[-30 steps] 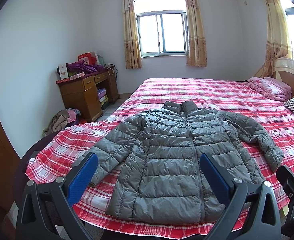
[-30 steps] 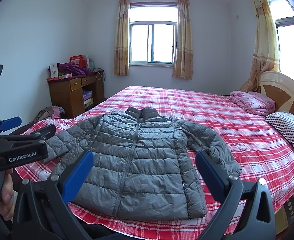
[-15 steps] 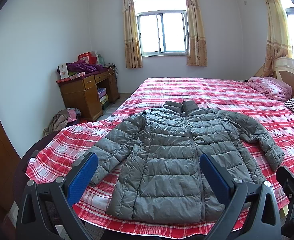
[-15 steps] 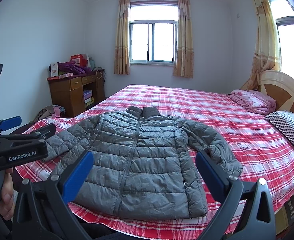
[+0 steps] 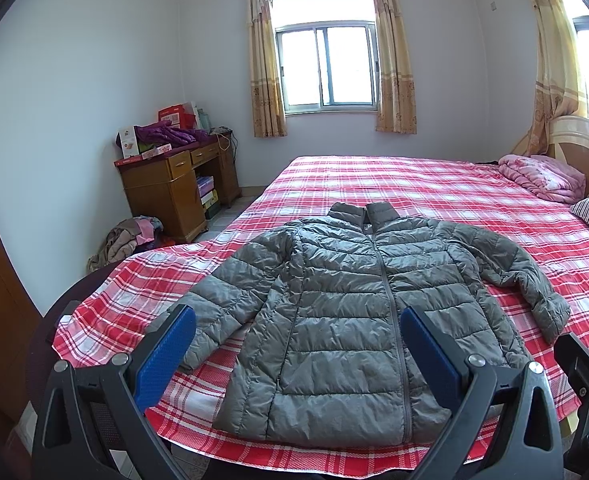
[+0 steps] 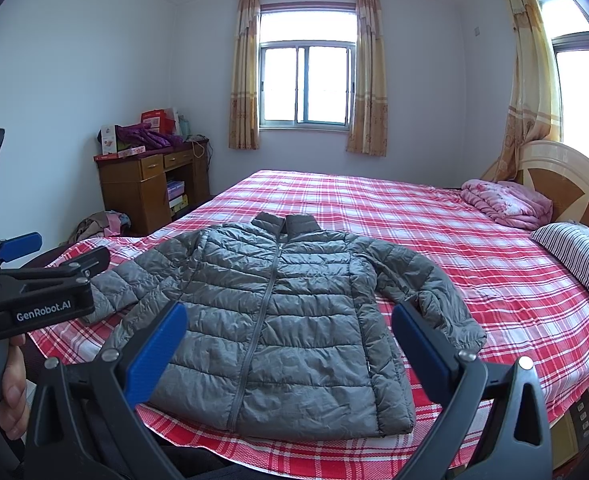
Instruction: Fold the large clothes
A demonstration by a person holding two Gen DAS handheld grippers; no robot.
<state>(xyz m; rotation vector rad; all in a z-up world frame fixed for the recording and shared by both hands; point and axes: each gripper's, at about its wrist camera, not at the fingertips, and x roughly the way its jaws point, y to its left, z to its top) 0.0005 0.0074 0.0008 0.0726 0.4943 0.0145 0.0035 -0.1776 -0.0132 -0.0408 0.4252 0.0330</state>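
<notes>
Grey puffer jacket flat on plaid bed, both tools gaping

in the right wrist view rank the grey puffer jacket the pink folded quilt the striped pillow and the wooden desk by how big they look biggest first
1. Grey puffer jacket, by far the largest, though it lies nearest the camera.
2. Wooden desk.
3 and 4. Pink folded quilt and striped pillow look about alike; the pillow is cut off by the fisheye edge, so I won't rank them.

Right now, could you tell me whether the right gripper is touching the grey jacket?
Apart. In the right wrist view, the right gripper hangs open and empty short of the bed, while the grey jacket lies flat beyond its fingers.
</notes>
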